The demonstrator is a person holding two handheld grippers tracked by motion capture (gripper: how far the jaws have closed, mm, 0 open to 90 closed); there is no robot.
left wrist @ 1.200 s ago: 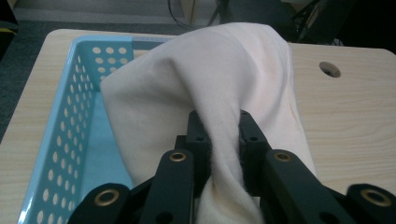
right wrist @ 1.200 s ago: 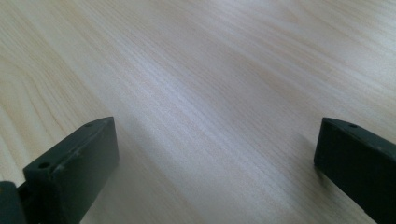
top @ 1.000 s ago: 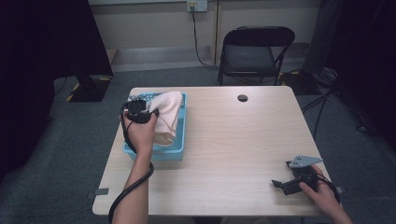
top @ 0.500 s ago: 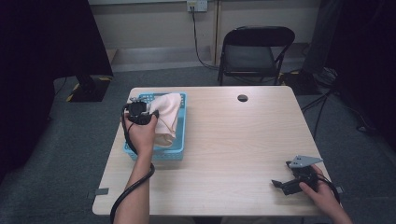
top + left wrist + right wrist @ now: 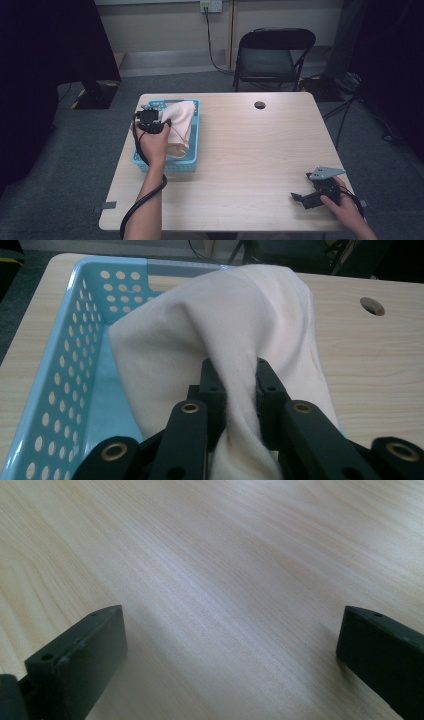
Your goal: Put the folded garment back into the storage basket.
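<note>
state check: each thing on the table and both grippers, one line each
left gripper: shut on cloth, over the basket
right gripper: open, low over bare table
cloth: bunched, partly lifted, draped over the basket's right rim
basket: upright on table, cloth inside
folding chair: unfolded, unoccupied

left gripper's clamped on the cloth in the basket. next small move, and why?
Probably a short straight lift with the left gripper. Its jaws are shut on a fold of the cream cloth, whose bulk sits inside the blue basket and drapes over its right rim. Raising it first should clear the walls without dragging the basket. The right gripper rests open over bare table, free to help later.
</note>
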